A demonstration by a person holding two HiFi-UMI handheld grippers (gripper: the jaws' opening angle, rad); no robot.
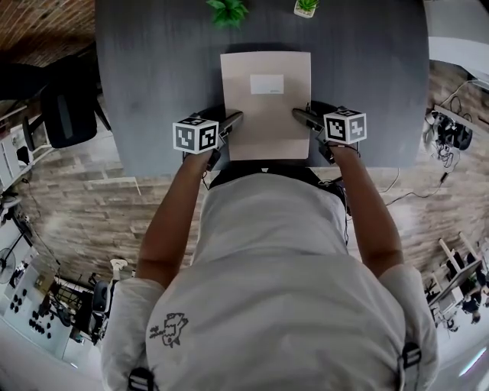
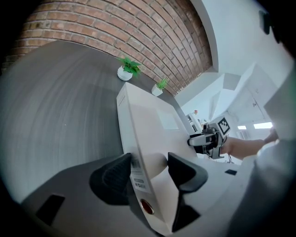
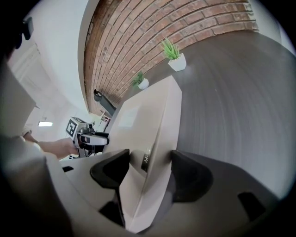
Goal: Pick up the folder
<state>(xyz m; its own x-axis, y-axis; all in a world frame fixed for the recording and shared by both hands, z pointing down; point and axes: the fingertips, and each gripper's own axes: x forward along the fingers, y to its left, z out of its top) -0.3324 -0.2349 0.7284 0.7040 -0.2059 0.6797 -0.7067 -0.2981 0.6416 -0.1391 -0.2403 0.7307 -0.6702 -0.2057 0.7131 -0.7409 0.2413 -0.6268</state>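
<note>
A leafy plant and a potted plant stand beyond the folder.

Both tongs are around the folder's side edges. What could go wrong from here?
1. The left tongs and right tongs both sit near the near end of the folder, so its far end may droop once lifted.
2. The right tongs straddle the open edge, where the top cover could gape.
</note>
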